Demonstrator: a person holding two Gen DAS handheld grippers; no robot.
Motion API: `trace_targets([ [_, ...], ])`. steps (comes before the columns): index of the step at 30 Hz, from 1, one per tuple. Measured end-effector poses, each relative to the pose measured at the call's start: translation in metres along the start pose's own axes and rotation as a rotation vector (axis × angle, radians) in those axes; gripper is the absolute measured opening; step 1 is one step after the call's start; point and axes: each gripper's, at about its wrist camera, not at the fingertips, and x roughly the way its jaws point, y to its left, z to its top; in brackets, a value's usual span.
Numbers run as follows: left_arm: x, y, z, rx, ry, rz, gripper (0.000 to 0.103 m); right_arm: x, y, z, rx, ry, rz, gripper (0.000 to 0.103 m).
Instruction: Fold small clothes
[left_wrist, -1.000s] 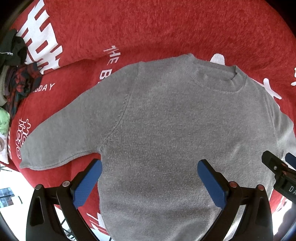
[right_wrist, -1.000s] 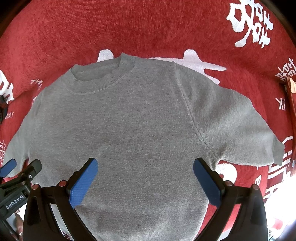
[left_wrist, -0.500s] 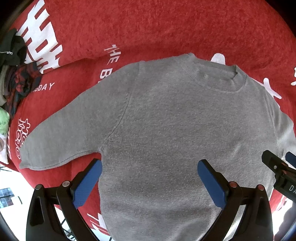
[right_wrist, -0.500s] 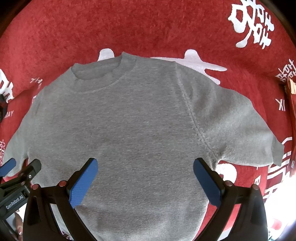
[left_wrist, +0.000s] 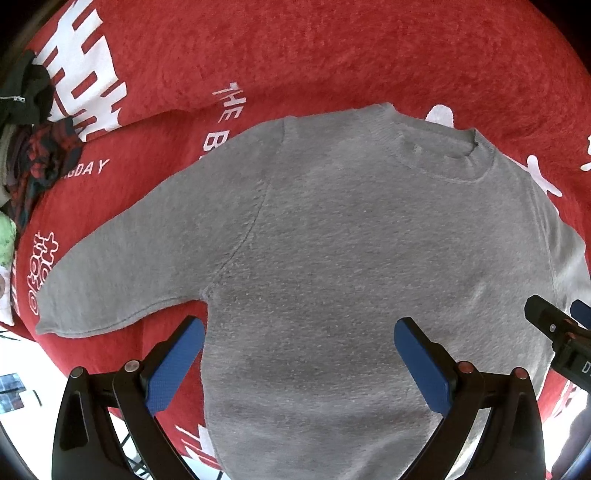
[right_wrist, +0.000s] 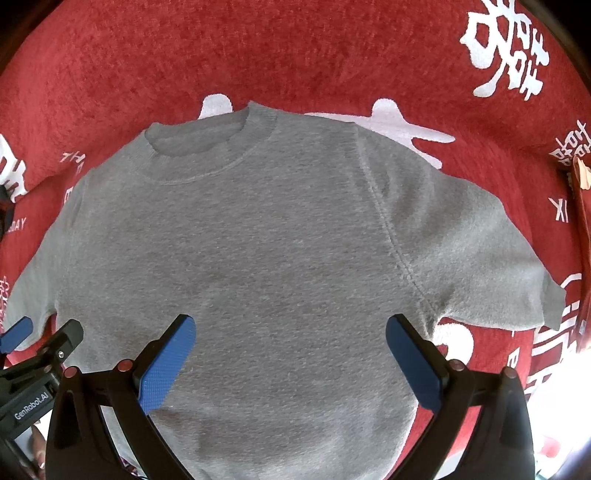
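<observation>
**Sweater laid flat, both claws released above its lower half**

One grey sweater (left_wrist: 362, 258) lies face up and spread flat on a red blanket (left_wrist: 332, 55) printed with white lettering. What carries the blanket cannot be told. The collar (left_wrist: 443, 155) points away from the cameras and the hem lies toward them. Two sleeves are counted, each drawn out sideways and clear of the body: the left sleeve (left_wrist: 122, 266) in the left wrist view, the right sleeve (right_wrist: 491, 258) in the right wrist view. In my judgement this layout is deliberate, since every edge and seam is exposed for a first fold. No fold is yet visible.

Two claws are counted. The left claw (left_wrist: 295, 354) is released, its blue pads wide apart and holding nothing, poised over the sweater's lower left side with one pad over the blanket just below the armpit. The right claw (right_wrist: 291, 350) is likewise released and empty, over the lower right side. Neither appears to touch the cloth, though contact cannot be ruled out.

Placement suggests each claw is staged to take its own side or sleeve.

One heap of dark clothes (left_wrist: 33, 129) lies at the blanket's left edge, well apart; items in it cannot be counted.
</observation>
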Motion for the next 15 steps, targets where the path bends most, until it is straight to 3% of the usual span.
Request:
trace_targets([
  [6, 0.0, 0.007, 0.0, -0.019, 0.001, -0.01, 0.103, 0.0, -0.003, -0.001, 0.035, 0.012, 0.009, 0.103],
  [15, 0.001, 0.025, -0.002, -0.057, -0.005, -0.018, 0.103, -0.005, 0.012, -0.007, -0.011, 0.018, -0.023, 0.103],
])
